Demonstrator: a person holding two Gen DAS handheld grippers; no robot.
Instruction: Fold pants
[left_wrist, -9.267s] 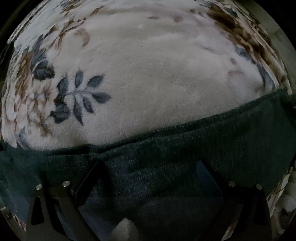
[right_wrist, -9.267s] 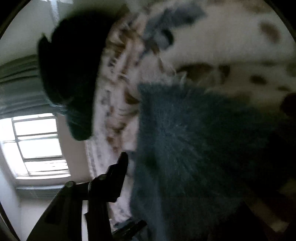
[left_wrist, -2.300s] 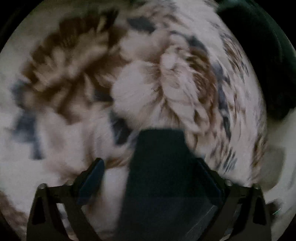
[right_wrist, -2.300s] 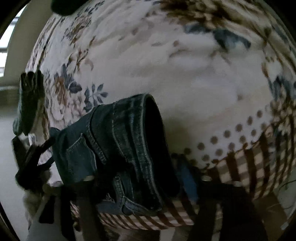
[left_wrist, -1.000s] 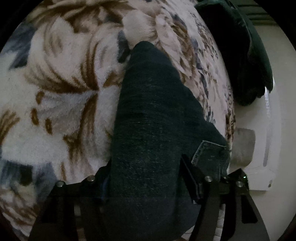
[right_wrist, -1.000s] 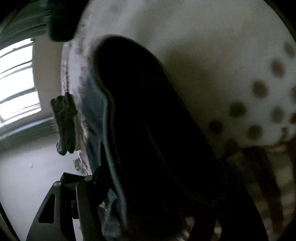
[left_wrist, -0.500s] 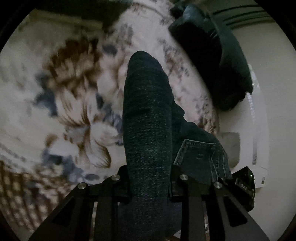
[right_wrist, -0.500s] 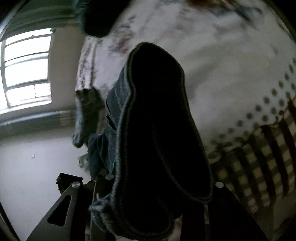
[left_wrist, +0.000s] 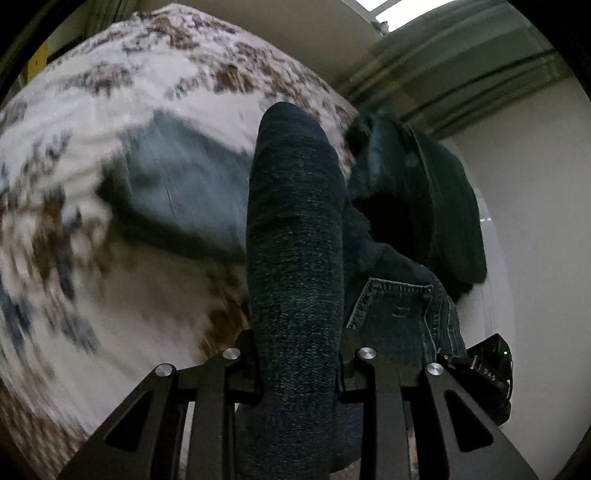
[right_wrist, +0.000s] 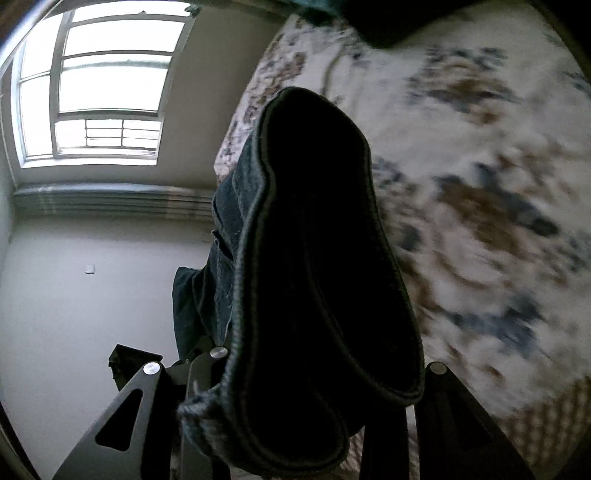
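Observation:
The dark blue jeans (left_wrist: 295, 236) are folded into a thick bundle and lifted off the floral blanket (left_wrist: 110, 288). My left gripper (left_wrist: 299, 365) is shut on the folded edge, and a back pocket (left_wrist: 395, 314) hangs to its right. In the right wrist view my right gripper (right_wrist: 310, 373) is shut on the other side of the jeans (right_wrist: 314, 258), whose stacked hems fill the middle. The fingertips of both grippers are hidden by cloth.
A lighter blue folded garment (left_wrist: 177, 188) lies on the blanket to the left. A dark green garment pile (left_wrist: 432, 199) sits at the bed's far edge. A bright window (right_wrist: 99, 85) and white wall (right_wrist: 92, 295) are beyond the bed (right_wrist: 480, 203).
Both grippers have lifted the folded jeans higher and swung them over the bed. The view now shows the light blue garment, the window and the wall.

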